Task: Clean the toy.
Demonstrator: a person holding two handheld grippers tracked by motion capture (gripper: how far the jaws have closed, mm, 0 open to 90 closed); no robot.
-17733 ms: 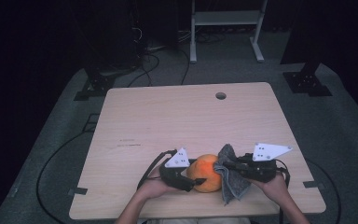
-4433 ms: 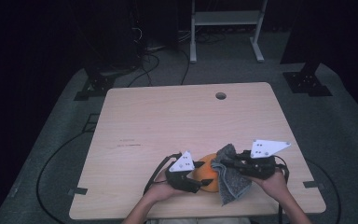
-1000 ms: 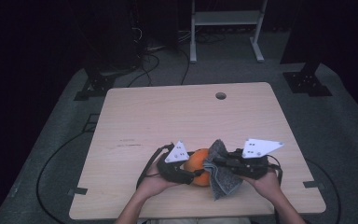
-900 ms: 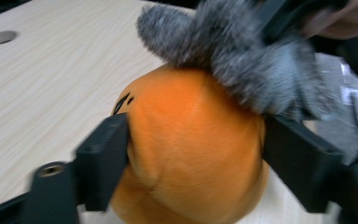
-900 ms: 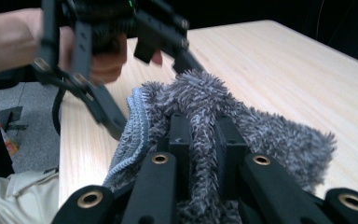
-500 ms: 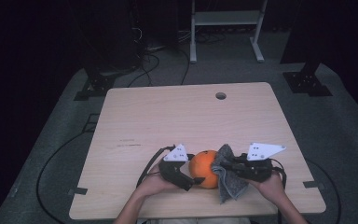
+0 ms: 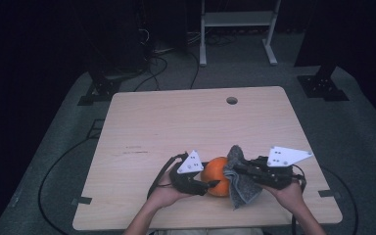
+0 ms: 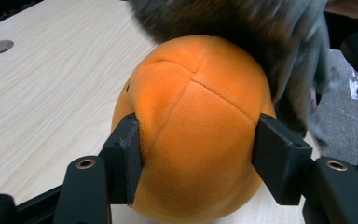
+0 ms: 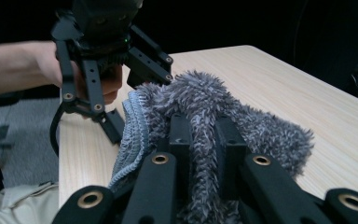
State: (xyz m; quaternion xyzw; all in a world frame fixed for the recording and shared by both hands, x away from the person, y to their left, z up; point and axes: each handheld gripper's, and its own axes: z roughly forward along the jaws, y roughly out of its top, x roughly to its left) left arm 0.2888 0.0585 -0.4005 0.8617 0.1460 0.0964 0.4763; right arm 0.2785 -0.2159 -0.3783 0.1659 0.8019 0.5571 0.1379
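Left gripper (image 8: pixel 196 154) has just been closing w/ the orange plush ball (image 8: pixel 196 126) between its jaws; pads now press both sides, so ball looks re-gripped for more wiping, near table's (image 7: pixel 176 122) front edge. Right gripper (image 9: pixel 204 140) is clenched on grey cloth (image 9: pixel 223 116), laid against ball's right side. Table hole (image 7: pixel 232 100) sits well apart; nothing blocks.

high: above, looking down on table (image 7: pixel 176 122) | 2 tongs cameras: close, both share orange ball (image 8: pixel 196 126)

Plush ball (image 7: pixel 216 175) on table (image 7: pixel 176 122) near front edge, cloth (image 7: pixel 242 183) touching its right
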